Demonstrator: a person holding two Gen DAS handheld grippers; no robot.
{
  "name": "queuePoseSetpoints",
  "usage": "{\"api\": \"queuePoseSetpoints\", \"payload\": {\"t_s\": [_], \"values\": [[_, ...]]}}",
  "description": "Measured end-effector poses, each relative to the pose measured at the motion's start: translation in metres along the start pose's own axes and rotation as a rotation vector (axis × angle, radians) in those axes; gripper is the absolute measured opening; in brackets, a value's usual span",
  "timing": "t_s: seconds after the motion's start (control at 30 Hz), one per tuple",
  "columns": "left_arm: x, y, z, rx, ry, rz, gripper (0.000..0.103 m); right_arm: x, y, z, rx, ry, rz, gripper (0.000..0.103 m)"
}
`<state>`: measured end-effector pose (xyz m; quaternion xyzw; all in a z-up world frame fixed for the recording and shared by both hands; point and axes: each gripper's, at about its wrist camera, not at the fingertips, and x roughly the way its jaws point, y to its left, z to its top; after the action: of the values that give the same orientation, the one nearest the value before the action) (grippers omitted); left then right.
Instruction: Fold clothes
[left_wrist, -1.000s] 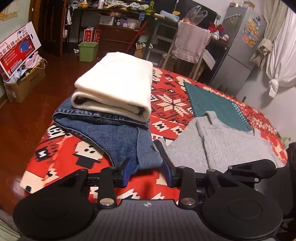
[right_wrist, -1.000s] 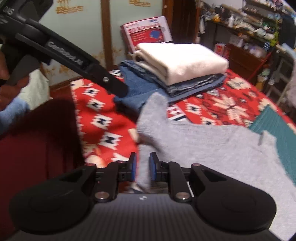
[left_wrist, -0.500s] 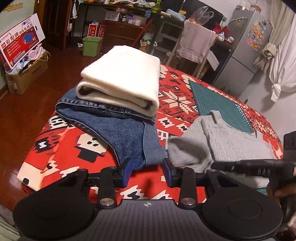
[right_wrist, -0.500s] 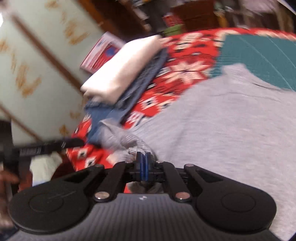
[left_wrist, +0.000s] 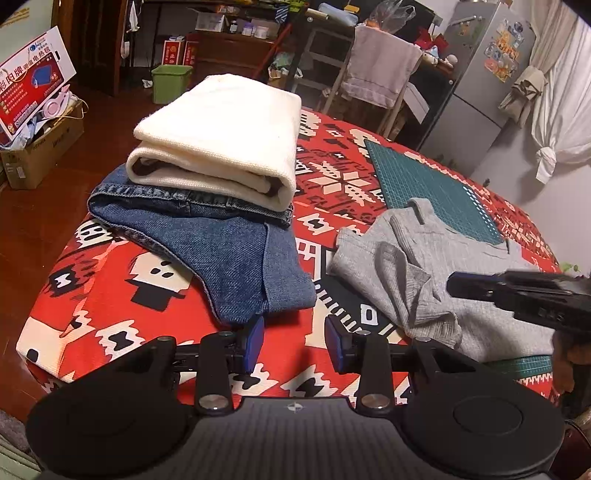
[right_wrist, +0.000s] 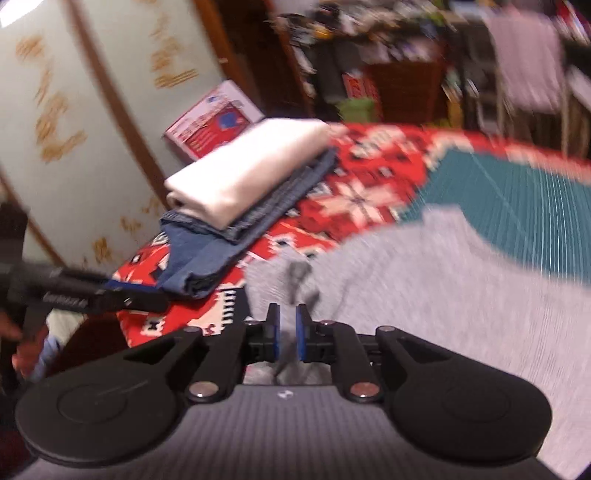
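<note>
1. Left wrist view: the left gripper (left_wrist: 294, 339) is held with its blue-padded jaws wide apart and empty, above the red, white and black patterned cloth (left_wrist: 110, 295) that covers the table.
2. A folded blue denim garment (left_wrist: 229, 254) is seen just ahead of the jaws, with a folded cream knit garment (left_wrist: 221, 144) stacked on top of it.
3. A rumpled grey ribbed knit top (left_wrist: 417, 273) is spread to the right, partly over a dark green gridded cutting mat (left_wrist: 424, 184).
4. Right wrist view, blurred by motion: the right gripper (right_wrist: 287, 332) is shown with a narrow gap between its jaws; grey fabric (right_wrist: 424, 295) seems to sit in that gap, but a grip cannot be confirmed.
5. The denim and cream stack (right_wrist: 243, 184) is seen to the left of the grey top.
</note>
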<state>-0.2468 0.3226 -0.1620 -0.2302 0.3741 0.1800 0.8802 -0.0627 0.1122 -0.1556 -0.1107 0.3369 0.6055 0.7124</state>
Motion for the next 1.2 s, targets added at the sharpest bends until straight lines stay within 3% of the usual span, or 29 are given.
{"api": "queuePoseSetpoints", "payload": {"t_s": [0.17,0.2,0.37,0.43,0.53,0.67,0.87,1.03,1.2], "values": [[-0.001,0.0,0.001,0.001,-0.002,0.0,0.035,0.015,0.046,0.005,-0.267,0.08,-0.051,0.015],[-0.002,0.0,0.001,0.001,-0.003,0.0,0.035,0.021,0.05,0.003,-0.301,0.1,-0.073,0.02],[-0.004,0.002,0.003,0.0,-0.01,0.006,0.035,0.03,0.051,-0.005,-0.335,0.14,-0.118,0.022],[-0.004,0.003,0.003,-0.003,-0.011,0.007,0.035,0.025,0.043,-0.005,-0.285,0.112,-0.13,0.012],[-0.004,0.003,0.004,-0.006,-0.012,0.007,0.035,0.016,0.03,-0.005,-0.196,0.069,-0.142,0.01],[-0.002,-0.001,0.004,-0.002,-0.009,0.0,0.035,0.003,-0.014,-0.01,0.081,0.031,-0.113,0.005],[0.009,-0.015,0.015,0.013,-0.007,-0.046,0.035,-0.016,-0.072,-0.035,0.492,-0.051,-0.032,0.005],[0.029,-0.034,0.04,0.091,-0.017,-0.071,0.035,-0.017,-0.085,-0.055,0.585,-0.033,-0.03,0.005],[0.069,-0.045,0.064,0.148,0.036,-0.077,0.035,-0.015,-0.087,-0.062,0.601,-0.028,-0.016,0.005]]}}
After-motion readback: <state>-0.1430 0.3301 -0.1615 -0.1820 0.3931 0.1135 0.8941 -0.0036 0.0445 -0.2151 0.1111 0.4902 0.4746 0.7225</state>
